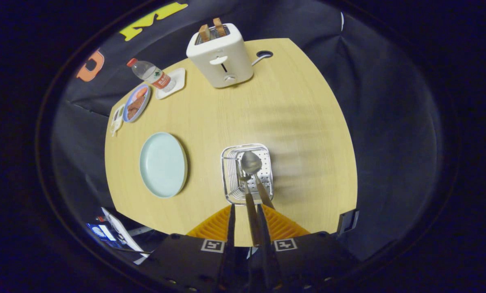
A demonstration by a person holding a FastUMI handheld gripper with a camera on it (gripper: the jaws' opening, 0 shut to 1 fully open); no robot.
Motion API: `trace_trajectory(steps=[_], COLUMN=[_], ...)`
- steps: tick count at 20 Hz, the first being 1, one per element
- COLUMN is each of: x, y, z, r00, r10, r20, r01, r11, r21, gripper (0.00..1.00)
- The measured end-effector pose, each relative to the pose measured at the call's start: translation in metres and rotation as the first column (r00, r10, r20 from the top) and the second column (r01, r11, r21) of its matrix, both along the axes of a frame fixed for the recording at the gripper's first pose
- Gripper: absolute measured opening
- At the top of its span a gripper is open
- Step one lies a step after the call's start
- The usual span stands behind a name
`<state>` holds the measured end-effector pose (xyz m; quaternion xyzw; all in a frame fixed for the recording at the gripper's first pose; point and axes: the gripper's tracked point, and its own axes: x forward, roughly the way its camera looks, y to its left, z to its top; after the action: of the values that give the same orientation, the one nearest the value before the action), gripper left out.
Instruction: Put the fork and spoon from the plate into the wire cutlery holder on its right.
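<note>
Seen from above, the tongs (246, 211) hang over a pale wood tabletop (300, 122), their fingers (230, 219) drawn close together with two handles between them. The spoon (252, 162) and fork (244, 179) run up from the fingers side by side, heads over the open top of the wire holder (247, 173) just ahead; whether both fingers press on the handles cannot be told. The holder stands on the tabletop, and the light blue plate (163, 164) lies bare to its left, apart from it. Well beyond the tongs, a white toaster (220, 55) with two slices standing in its slots sits near the far edge. To the far left are a water bottle (151, 74) on a small white tray (173, 83) and a blue-rimmed dish (136, 103) of food. Black cloth walls the booth behind and to the right of the tabletop.
</note>
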<state>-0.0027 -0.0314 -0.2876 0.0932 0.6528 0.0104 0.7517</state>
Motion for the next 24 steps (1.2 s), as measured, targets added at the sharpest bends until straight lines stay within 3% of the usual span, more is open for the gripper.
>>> trace_trajectory(steps=[3,5,8,11,15,19,21,24], x=[0.017,0.032,0.052,0.067,0.081,0.066,0.056,0.038], y=[0.008,0.014,0.027,0.042,0.045,0.047,0.053,0.059], z=[0.019,0.038,0.076,0.136,0.224,0.285,0.301,0.308], r00=[0.992,0.973,0.909,0.786,0.549,0.34,0.278,0.251], r10=[0.019,0.033,0.056,0.075,0.068,0.089,0.092,0.084], r20=[0.122,0.229,0.413,0.614,0.833,0.936,0.956,0.964], r01=[-0.02,-0.035,-0.058,-0.082,-0.057,-0.025,-0.018,-0.02], r11=[1.0,0.999,0.998,0.997,0.997,0.996,0.996,0.997], r21=[0.01,0.005,-0.007,-0.017,-0.044,-0.086,-0.09,-0.081], gripper=[0.55,0.84,0.95,0.96,0.96,0.96,0.96,0.96])
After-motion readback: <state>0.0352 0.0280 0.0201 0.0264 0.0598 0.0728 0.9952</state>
